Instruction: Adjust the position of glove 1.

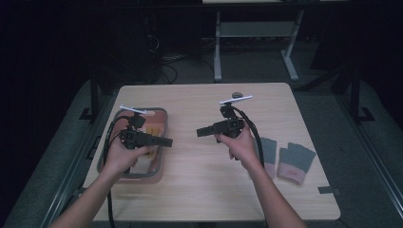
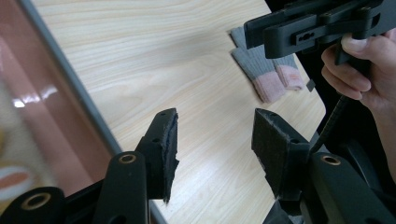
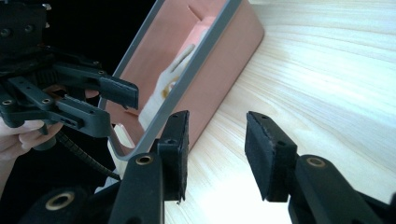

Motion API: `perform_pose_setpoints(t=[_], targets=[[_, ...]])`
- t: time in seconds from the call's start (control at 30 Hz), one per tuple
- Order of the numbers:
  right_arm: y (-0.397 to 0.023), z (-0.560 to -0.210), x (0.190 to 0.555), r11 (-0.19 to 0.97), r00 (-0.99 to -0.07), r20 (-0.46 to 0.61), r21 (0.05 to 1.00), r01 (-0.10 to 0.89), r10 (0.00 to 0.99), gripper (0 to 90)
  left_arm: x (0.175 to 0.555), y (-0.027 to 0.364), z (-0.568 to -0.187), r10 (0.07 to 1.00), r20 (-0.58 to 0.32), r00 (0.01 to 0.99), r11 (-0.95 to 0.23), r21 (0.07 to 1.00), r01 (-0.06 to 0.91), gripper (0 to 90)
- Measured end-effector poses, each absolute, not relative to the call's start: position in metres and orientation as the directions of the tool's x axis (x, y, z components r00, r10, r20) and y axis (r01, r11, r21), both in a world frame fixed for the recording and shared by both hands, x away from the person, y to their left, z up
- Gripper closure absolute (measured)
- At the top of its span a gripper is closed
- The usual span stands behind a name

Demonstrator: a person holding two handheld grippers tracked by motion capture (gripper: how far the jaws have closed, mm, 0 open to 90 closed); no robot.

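Observation:
A pink tray [image 1: 160,124] with a grey rim sits at the table's left side and holds pale and orange cloth items [image 1: 153,130]. My left gripper [image 1: 167,141] hovers over the tray's right edge, pointing right, open with nothing between its jaws [image 2: 214,142]. My right gripper [image 1: 199,132] is held above the table's middle, pointing left toward the tray, open and empty [image 3: 215,151]. A pair of grey gloves with pink cuffs [image 1: 289,160] lies flat at the table's right side, seen too in the left gripper view [image 2: 266,70].
The light wooden table [image 1: 204,190] stands on a grey floor. A small dark round object [image 1: 236,94] lies near the table's far edge. A strip of dark tape [image 1: 329,190] sits at the right front corner. A metal table frame [image 1: 256,33] stands behind.

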State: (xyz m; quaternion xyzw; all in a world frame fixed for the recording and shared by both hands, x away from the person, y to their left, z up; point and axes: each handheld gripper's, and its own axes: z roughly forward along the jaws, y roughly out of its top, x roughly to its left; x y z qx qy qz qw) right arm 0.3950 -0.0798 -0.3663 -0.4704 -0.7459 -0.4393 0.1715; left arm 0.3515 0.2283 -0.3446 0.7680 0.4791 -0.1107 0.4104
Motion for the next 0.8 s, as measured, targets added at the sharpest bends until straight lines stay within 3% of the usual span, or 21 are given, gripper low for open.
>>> perform_pose_setpoints(t=[0.8], targets=[[-0.127, -0.375, 0.375, 0.127, -0.459, 0.669, 0.483, 0.866, 0.585, 57.8, 0.344, 0.187, -0.348, 0.601, -0.564, 0.566, -0.257, 0.534, 0.805, 48.7]])
